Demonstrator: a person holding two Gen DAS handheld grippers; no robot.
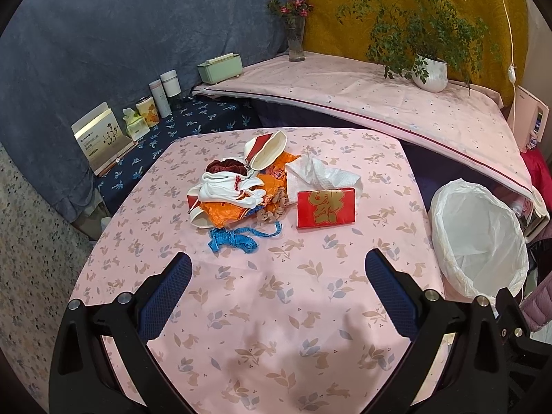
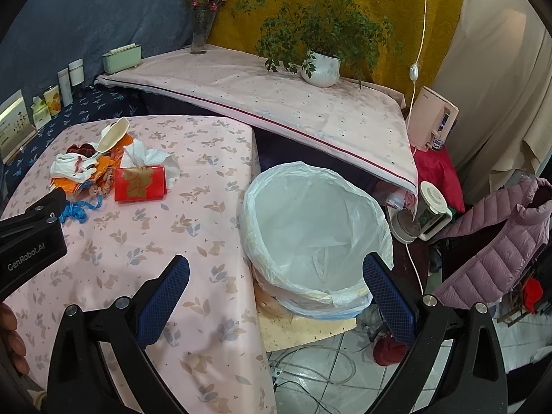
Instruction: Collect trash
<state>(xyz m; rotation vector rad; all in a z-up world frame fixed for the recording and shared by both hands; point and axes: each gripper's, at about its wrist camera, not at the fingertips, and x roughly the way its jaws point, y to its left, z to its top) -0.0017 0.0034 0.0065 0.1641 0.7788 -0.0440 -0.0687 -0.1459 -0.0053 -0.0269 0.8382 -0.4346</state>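
Crumpled white tissue (image 1: 321, 172), glossy red packet (image 1: 326, 208) on pink rabbit-print worktop (image 1: 276, 310); white-lined round bin (image 2: 310, 227) beside; both grippers' jaws released, empty.

The lower half of my orange wrapper (image 1: 227, 212) lies buried under the white cloth (image 1: 229, 188) and paper cups (image 1: 265, 148), so its print is unreadable. The dark red fabric (image 1: 226, 166) shows only a sliver behind them. The bin's base (image 2: 303, 321) is hidden by its white liner (image 2: 310, 207). Small print on the gold-and-white box (image 1: 100, 134) is too tiny to read. My left gripper's body (image 2: 31, 241) is cut off at the frame edge.
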